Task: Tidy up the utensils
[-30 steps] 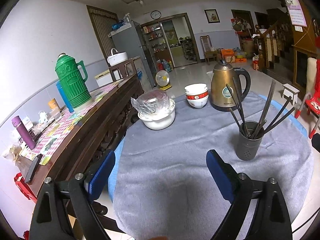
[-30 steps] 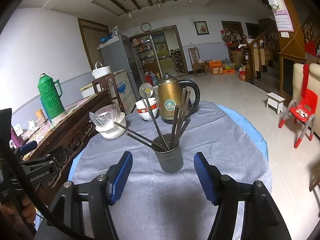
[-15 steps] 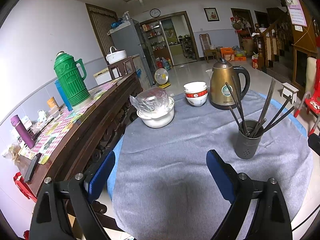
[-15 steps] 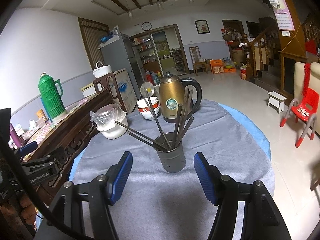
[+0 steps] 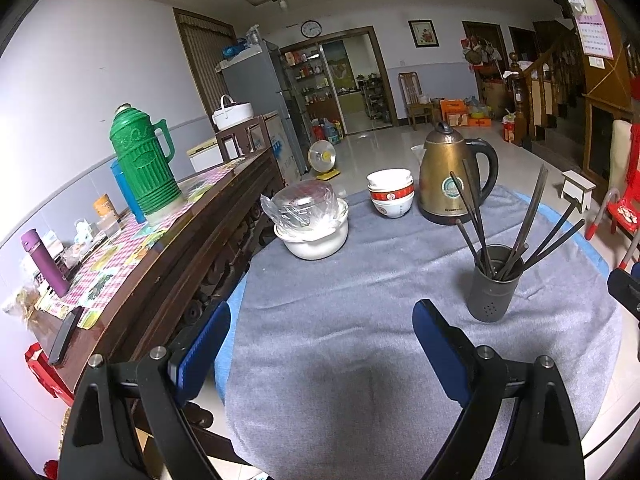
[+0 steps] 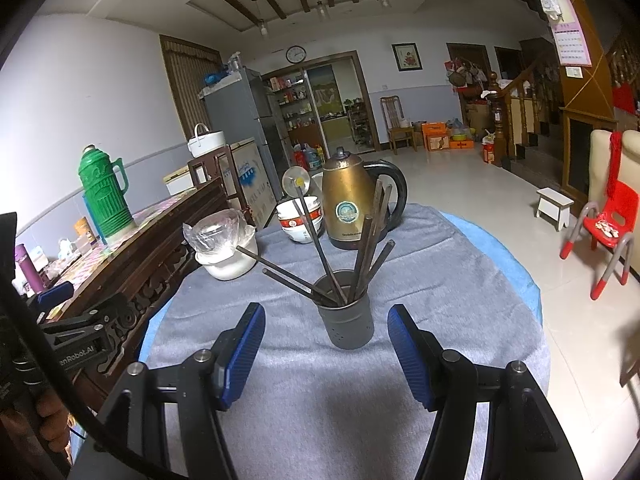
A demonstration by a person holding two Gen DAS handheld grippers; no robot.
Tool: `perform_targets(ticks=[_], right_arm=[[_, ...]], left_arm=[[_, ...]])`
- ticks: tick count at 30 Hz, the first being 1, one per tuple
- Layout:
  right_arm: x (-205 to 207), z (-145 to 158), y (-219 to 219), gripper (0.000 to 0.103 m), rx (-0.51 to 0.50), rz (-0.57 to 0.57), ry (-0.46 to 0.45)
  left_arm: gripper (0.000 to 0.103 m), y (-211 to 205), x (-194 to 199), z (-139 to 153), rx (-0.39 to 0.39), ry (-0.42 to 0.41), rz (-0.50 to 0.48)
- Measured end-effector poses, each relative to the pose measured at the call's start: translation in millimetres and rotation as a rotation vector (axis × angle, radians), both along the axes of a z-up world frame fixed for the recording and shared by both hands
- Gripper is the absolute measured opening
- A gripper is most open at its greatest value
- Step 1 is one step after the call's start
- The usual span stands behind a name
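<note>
The dark grey utensil holder (image 6: 346, 312) stands upright on the grey tablecloth (image 6: 440, 280), directly ahead of the right gripper (image 6: 326, 354) at its twelve o'clock, framed between the two blue pads (image 6: 244, 350). It holds a fan of dark chopsticks (image 6: 370, 240): some lean toward ten o'clock, nearly flat over the rim, others rise toward one o'clock. That loose spread suggests they sit as dropped in, with nothing bunching them. No utensil lies loose on the cloth in either view, so the sorting looks close to done, or the holder itself may be what is wanted next.

The right gripper is spread wide and holds nothing; centred on the holder as it is, it seems poised either to tidy the sticks or to take the holder by its sides. The left gripper (image 5: 320, 340) is likewise wide apart and empty, low over bare cloth, with the holder (image 5: 494, 284) off at its two o'clock, probably kept clear of the right one's path.

Beyond the holder at twelve o'clock stand a bronze electric kettle (image 6: 352, 200) and stacked red-banded bowls (image 6: 299, 220), and at ten o'clock a white pot with a plastic-wrapped lid (image 6: 226, 248). A green thermos (image 6: 103, 192) sits on the wooden sideboard (image 6: 160, 240) at nine o'clock.
</note>
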State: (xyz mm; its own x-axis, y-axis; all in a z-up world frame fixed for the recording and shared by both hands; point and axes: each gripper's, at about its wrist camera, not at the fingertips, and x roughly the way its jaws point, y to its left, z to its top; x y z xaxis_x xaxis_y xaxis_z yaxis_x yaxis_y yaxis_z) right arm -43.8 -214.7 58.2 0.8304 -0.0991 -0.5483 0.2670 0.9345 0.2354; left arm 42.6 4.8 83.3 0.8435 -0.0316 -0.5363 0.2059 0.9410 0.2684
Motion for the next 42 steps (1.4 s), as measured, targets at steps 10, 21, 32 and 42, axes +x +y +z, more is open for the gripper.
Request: perform_targets(ticks=[10,21,32,42], right_arm=[[-2.4,4.1,5.8,0.067,-0.026,-0.001,-0.011],[-6.3,7.1,7.6,0.067,-0.035,-0.003,-0.019],[-15.2,12.8,12.7,0.067,-0.044,-0.002,-0.034],[-26.1,19.7,16.7,0.067,-0.049,-0.002,-0.056]], left_arm=[[0.093,3.4,-1.8,1.3,-0.002,-0.001,0.002],[0.093,6.2,-8.8,4.7,-0.010,-0.012,0.009],[0.093,8.0,-17.0,9.0,-0.016,-0.025,0.011],[0.093,10.1,-31.4,16.2,-0.021,-0.039,0.008]])
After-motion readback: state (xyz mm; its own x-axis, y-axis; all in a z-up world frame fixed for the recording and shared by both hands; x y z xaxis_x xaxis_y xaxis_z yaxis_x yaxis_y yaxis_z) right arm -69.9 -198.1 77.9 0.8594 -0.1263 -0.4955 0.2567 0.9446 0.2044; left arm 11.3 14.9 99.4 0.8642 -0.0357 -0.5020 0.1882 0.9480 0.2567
